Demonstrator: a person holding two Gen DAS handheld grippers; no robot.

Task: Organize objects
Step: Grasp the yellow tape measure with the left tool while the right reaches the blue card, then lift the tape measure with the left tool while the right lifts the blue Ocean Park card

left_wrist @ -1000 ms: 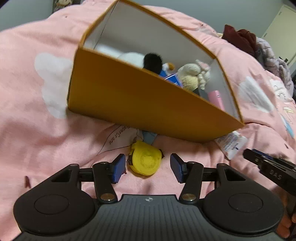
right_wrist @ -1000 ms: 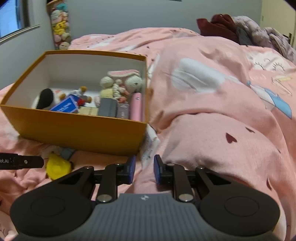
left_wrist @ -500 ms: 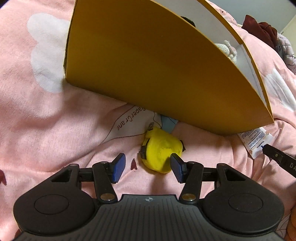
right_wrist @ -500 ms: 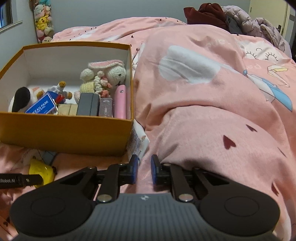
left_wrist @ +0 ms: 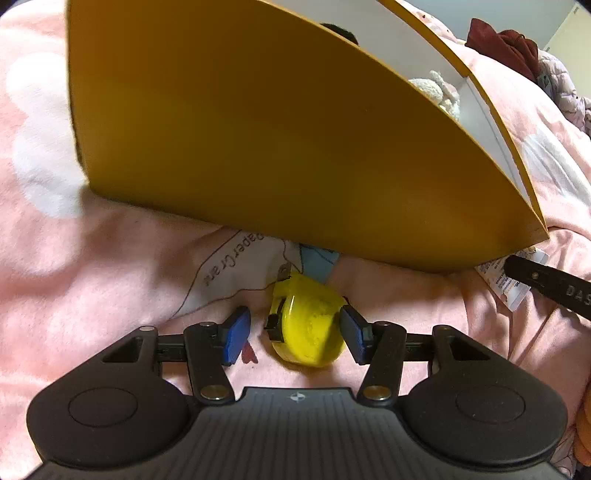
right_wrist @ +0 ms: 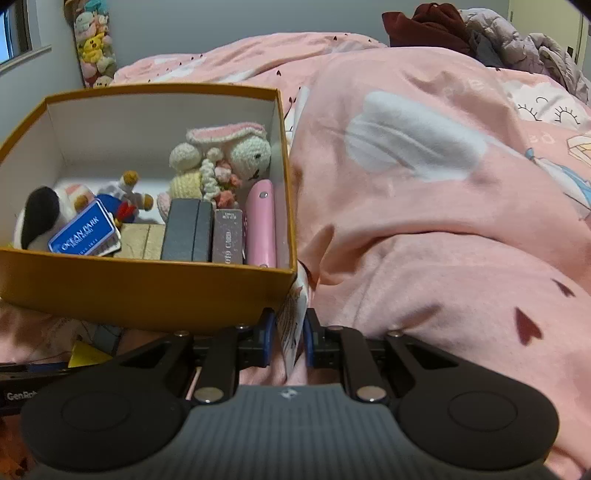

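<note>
A yellow tape measure (left_wrist: pixel 308 328) lies on the pink duvet in front of an orange box (left_wrist: pixel 258 147). My left gripper (left_wrist: pixel 293 334) is open around it; the right pad touches its side, the left pad stands a little apart. In the right wrist view the box (right_wrist: pixel 147 291) holds plush toys, a blue card, dark cases and a pink case (right_wrist: pixel 261 225). My right gripper (right_wrist: pixel 290 341) is nearly closed around a white printed tube (right_wrist: pixel 293 321) lying beside the box's right corner; the pads stand close on both sides. The tube also shows in the left wrist view (left_wrist: pixel 511 280).
The pink duvet (right_wrist: pixel 424 206) rises in a big fold to the right of the box. Dark red and grey clothes (right_wrist: pixel 436 26) lie at the far end of the bed. A column of plush toys (right_wrist: pixel 94 44) stands against the far wall.
My left gripper moved forward so the tape measure now lies between its fingers. My right gripper moved forward and left so the white tube is between its pads.
</note>
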